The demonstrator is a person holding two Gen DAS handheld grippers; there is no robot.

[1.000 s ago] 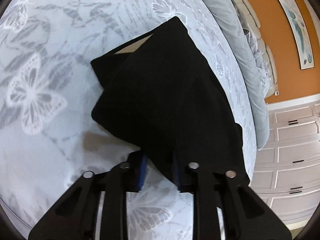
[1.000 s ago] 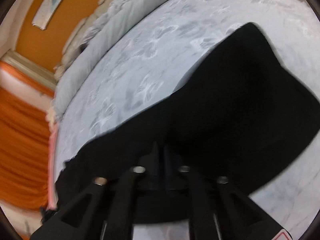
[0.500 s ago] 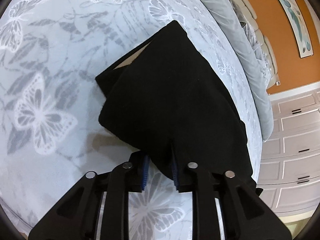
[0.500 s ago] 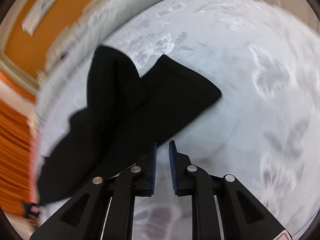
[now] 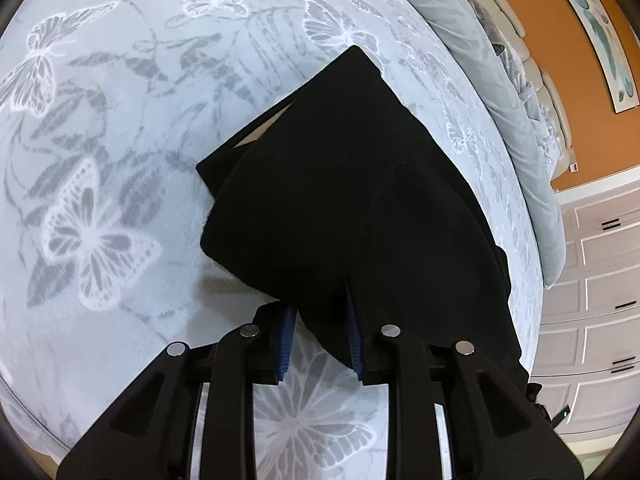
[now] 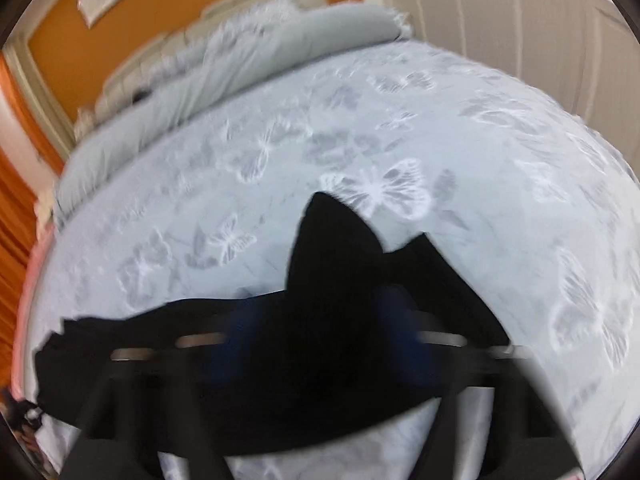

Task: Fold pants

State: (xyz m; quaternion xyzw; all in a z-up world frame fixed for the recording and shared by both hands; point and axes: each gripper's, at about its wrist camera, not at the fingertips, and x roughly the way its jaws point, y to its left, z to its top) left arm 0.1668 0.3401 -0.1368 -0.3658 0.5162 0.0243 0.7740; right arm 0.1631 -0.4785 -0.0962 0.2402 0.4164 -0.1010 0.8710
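Left wrist view: the black pants [image 5: 360,208] lie folded over on a bed [image 5: 120,140] whose pale blue cover is printed with white butterflies. The left gripper [image 5: 318,340] sits at the near edge of the cloth, its jaws a moderate gap apart, with a fold of the fabric dropping between the two blue pads [image 5: 285,340]; the right-hand pad looks to be against the cloth, but whether the fold is actually pinched I cannot tell. At the far left corner of the pants a lighter inner lining shows where the top layer is turned back. Beyond the bed lie a rolled grey quilt [image 5: 500,80], an orange wall [image 5: 580,60] with a framed picture [image 5: 592,28], and white drawers [image 5: 600,280]. The right wrist view is badly smeared by motion. There the pants [image 6: 340,280] spread across the lower half of the bed [image 6: 480,160], one corner peaking upward, and the right gripper [image 6: 320,344] is a dark blur over them (its blue pads seem set wide apart, though nothing sharper can be made out), so its hold cannot be judged. The quilt [image 6: 240,60] lies along the far edge.
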